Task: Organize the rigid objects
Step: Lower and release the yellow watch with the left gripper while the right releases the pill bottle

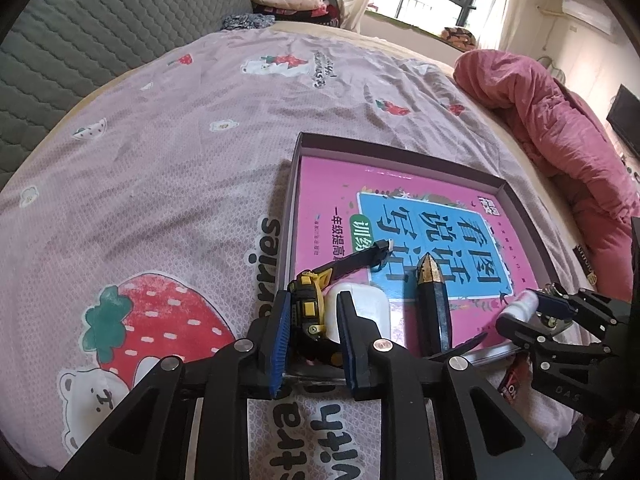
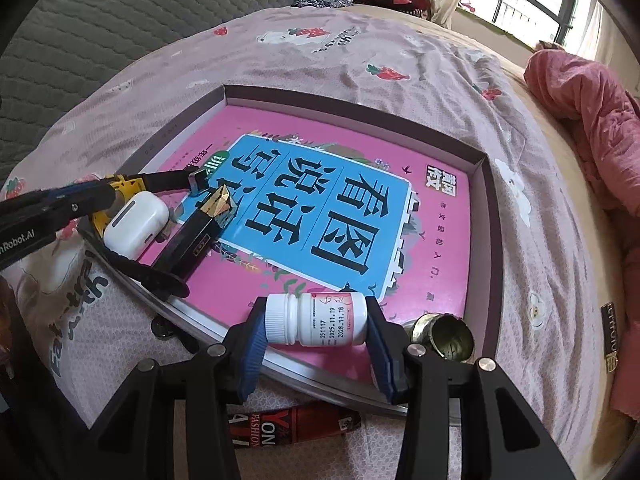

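A shallow box lid (image 1: 404, 156) (image 2: 486, 208) lies on the bed with a pink and blue book (image 1: 332, 188) (image 2: 320, 184) inside. My left gripper (image 1: 314, 312) is shut on a yellow and black watch (image 1: 308, 304) (image 2: 120, 184) at the box's near left corner. Beside it lie a white earbud case (image 1: 370, 306) (image 2: 136, 224) and a black and gold tube (image 1: 434, 304) (image 2: 200, 228). My right gripper (image 2: 316, 320) is shut on a white pill bottle (image 2: 320, 318) (image 1: 520, 304), held sideways over the box's near edge.
A small metal tin (image 2: 444, 334) lies in the box's near right corner. A red label strip (image 2: 296, 426) lies on the pink strawberry sheet (image 1: 160, 152) under my right gripper. A pink quilt (image 1: 560, 128) is bunched at the right. A grey headboard (image 1: 80, 40) stands behind.
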Motion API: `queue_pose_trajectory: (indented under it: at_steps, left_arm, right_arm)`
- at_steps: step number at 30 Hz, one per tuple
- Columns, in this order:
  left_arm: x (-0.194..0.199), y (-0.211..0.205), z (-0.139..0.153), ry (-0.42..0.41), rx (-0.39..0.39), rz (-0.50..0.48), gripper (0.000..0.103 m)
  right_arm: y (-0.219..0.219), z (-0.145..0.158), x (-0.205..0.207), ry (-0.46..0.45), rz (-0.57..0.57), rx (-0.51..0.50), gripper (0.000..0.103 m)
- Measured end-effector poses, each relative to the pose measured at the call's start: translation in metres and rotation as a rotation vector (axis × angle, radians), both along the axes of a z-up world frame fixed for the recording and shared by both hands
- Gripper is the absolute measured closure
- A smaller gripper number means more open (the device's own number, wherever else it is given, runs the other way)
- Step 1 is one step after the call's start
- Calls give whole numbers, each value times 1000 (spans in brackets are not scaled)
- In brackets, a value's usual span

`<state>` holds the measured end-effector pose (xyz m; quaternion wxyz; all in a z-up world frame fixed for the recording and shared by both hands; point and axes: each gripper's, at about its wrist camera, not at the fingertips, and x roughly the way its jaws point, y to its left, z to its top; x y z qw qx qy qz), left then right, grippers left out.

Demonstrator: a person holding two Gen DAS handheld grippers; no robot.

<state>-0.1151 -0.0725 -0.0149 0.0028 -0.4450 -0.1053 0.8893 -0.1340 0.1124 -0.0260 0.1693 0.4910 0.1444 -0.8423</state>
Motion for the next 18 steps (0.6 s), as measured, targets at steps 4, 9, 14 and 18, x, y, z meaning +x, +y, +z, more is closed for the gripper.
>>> queue_pose_trajectory:
  at_steps: [4, 9, 14, 18]
  left_arm:
    - [1, 0, 3, 5, 0, -3, 78]
    - [3, 1, 5, 9, 1, -11, 73]
    - [4, 3, 7, 13, -1, -20, 71]
    - [7, 4, 10, 17, 1, -23, 69]
  right_arm:
    - [3, 1, 1, -3, -13, -24, 57]
    - [9, 3, 2, -10, -33, -68, 57]
    - [12, 5, 5, -5, -42, -83, 57]
    - [14, 6, 8, 6, -44, -90, 56]
